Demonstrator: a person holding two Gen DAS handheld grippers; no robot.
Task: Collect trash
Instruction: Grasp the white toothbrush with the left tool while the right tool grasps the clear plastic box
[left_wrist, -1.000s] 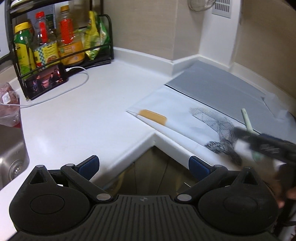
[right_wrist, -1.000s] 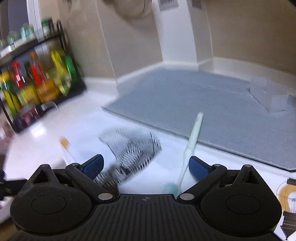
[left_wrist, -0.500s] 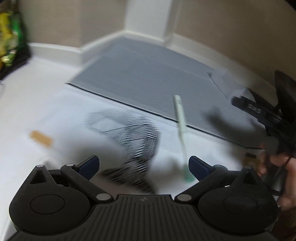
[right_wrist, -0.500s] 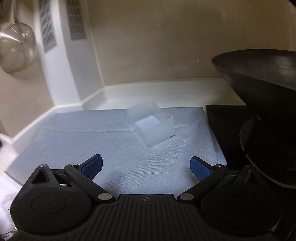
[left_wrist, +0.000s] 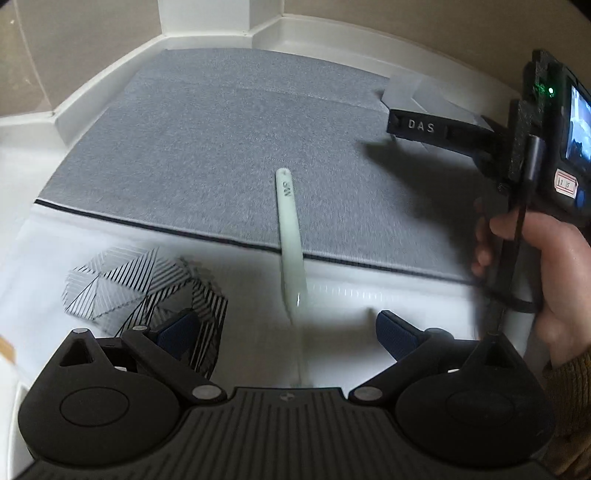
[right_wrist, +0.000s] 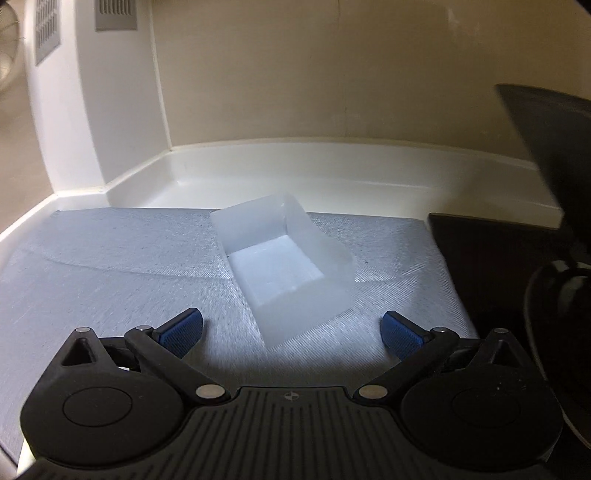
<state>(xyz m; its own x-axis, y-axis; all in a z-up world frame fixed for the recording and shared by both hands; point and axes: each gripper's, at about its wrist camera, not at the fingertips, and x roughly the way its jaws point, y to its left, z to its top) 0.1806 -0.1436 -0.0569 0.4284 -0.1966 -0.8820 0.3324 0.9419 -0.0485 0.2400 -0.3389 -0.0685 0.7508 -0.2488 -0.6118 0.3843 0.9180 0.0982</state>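
A pale green toothbrush (left_wrist: 290, 236) lies across the edge of the grey mat (left_wrist: 221, 140), its lower end between the fingers of my open left gripper (left_wrist: 284, 328). A crumpled black-and-white striped wrapper (left_wrist: 144, 288) lies on the white counter by the left fingertip (left_wrist: 177, 328). In the right wrist view, a translucent plastic box (right_wrist: 284, 262) lies tilted on the grey mat (right_wrist: 110, 258) just ahead of my open right gripper (right_wrist: 291, 328). The right gripper's body, held by a hand (left_wrist: 554, 280), shows at the right of the left wrist view.
A black pan (right_wrist: 546, 147) and a dark stovetop (right_wrist: 491, 258) stand at the right in the right wrist view. A white backsplash ledge (right_wrist: 295, 166) and beige wall close off the back. A white corner pillar (right_wrist: 74, 110) rises at the left.
The left gripper swung right from the bottle rack and closed in on the toothbrush and wrapper. The right gripper turned away from them and moved in toward the plastic box.
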